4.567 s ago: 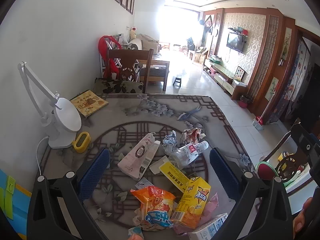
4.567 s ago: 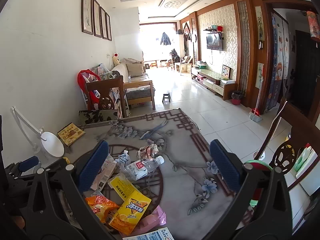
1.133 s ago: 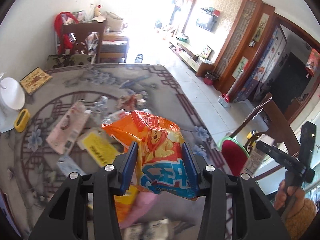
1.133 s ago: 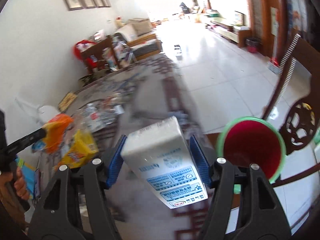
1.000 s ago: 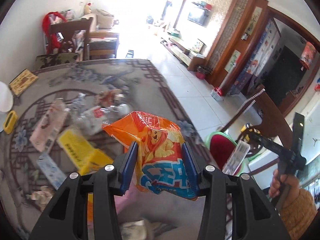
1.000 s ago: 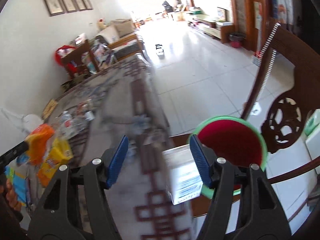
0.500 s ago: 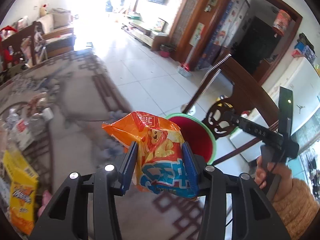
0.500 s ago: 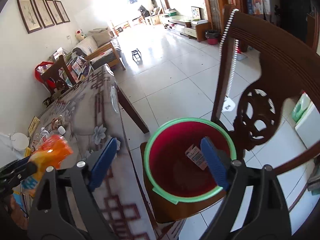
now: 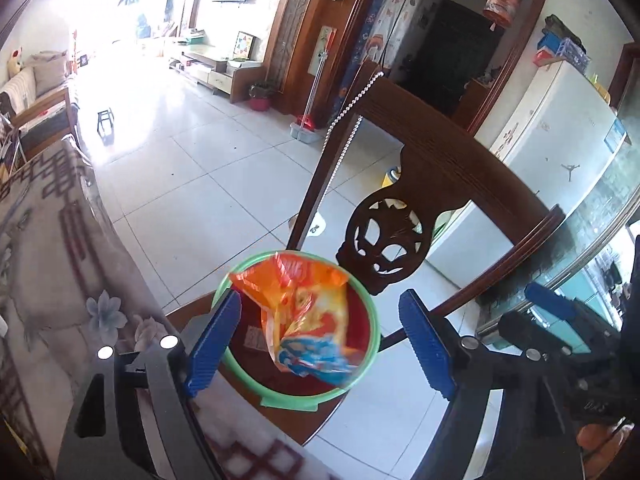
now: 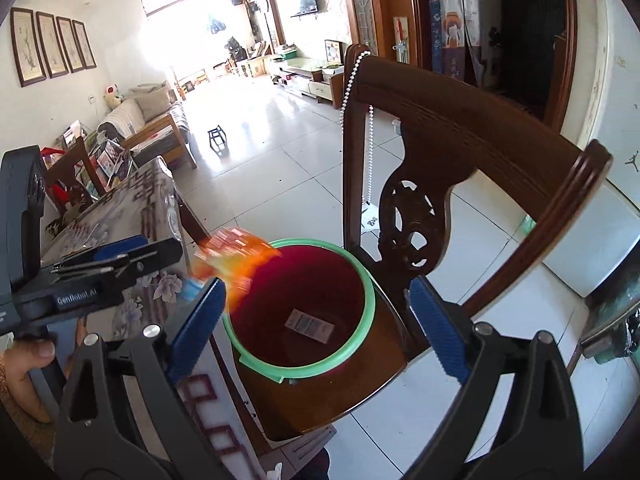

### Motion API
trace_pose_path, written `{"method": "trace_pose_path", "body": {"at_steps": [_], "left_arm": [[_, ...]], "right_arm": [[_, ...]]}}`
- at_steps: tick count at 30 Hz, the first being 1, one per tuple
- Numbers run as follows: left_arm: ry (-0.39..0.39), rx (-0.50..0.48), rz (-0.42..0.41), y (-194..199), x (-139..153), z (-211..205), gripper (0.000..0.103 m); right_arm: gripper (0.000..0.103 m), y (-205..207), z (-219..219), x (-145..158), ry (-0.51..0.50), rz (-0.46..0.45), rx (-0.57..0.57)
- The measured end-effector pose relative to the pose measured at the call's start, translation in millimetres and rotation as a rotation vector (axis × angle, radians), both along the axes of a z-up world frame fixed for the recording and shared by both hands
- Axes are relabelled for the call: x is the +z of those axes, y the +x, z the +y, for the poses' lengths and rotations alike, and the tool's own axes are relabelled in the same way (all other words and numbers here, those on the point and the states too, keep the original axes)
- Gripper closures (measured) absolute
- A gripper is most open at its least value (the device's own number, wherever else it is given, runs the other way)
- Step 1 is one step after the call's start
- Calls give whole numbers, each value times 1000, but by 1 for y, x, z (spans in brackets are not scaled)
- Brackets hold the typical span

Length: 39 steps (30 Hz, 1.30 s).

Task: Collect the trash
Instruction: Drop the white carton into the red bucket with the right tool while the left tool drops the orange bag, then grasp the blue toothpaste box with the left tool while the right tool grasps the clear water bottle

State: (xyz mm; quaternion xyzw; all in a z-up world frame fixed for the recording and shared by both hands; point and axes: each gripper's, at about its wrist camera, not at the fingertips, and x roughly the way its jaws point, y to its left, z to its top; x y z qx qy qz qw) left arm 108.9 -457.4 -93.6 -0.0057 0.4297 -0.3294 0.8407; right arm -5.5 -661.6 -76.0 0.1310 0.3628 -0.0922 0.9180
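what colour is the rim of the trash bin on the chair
Light green rim around a dark red inside, clearest in the right wrist view.

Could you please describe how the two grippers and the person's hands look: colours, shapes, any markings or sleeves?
Both the left gripper and the right gripper have black plastic frames with triangular cut-outs and silver screw heads, ending in flat, ribbed blue fingers. White lettering, partly legible, marks the left gripper's black side. The left hand is bare-skinned; a brownish sleeve edge shows below it.
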Motion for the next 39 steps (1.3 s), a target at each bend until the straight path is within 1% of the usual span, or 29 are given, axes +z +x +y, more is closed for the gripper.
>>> {"method": "trace_pose_path", "body": {"at_steps": [3, 5, 7, 9, 12, 14, 18, 20, 22, 24, 26, 27, 29, 32, 35, 39], "left_arm": [[-17, 15, -11, -11, 9, 15, 25], [-16, 50, -35, -21, 16, 29, 25], [-16, 90, -57, -34, 25, 53, 25], [1, 130, -87, -46, 34, 77, 25], [48, 221, -142, -65, 48, 126, 25], [69, 283, -156, -72, 53, 157, 25], [84, 425, -138, -85, 55, 230, 25], [89, 517, -119, -91, 52, 271, 25], [99, 623, -86, -96, 45, 313, 25], [106, 739, -28, -98, 34, 353, 25], [96, 836, 23, -100, 21, 388, 25], [93, 882, 51, -100, 14, 404, 25], [83, 969, 137, -98, -10, 439, 27], [68, 1013, 243, -87, -43, 465, 27], [79, 1017, 307, -77, -69, 472, 27], [36, 1023, 399, -68, -95, 474, 27]], "right_arm": [[11, -4, 5, 0, 11, -2, 7], [11, -4, 13, -1, 26, -5, 27], [10, 1, 26, -2, 41, -9, 61], [10, 10, 44, -2, 55, -8, 107], [10, 27, 77, -1, 69, -4, 192], [10, 37, 104, 2, 76, -10, 253], [10, 49, 166, 10, 74, -24, 370], [8, 53, 199, 13, 74, -24, 436], [8, 54, 228, 14, 54, -23, 484], [8, 53, 254, 15, 49, -20, 523], [8, 49, 275, 16, 49, -16, 552], [8, 47, 285, 16, 45, -14, 562], [8, 42, 301, 17, 31, -9, 577], [8, 35, 317, 17, 8, -1, 573], [7, 29, 321, 17, 11, 2, 542], [7, 19, 322, 17, 4, 4, 492]]}}
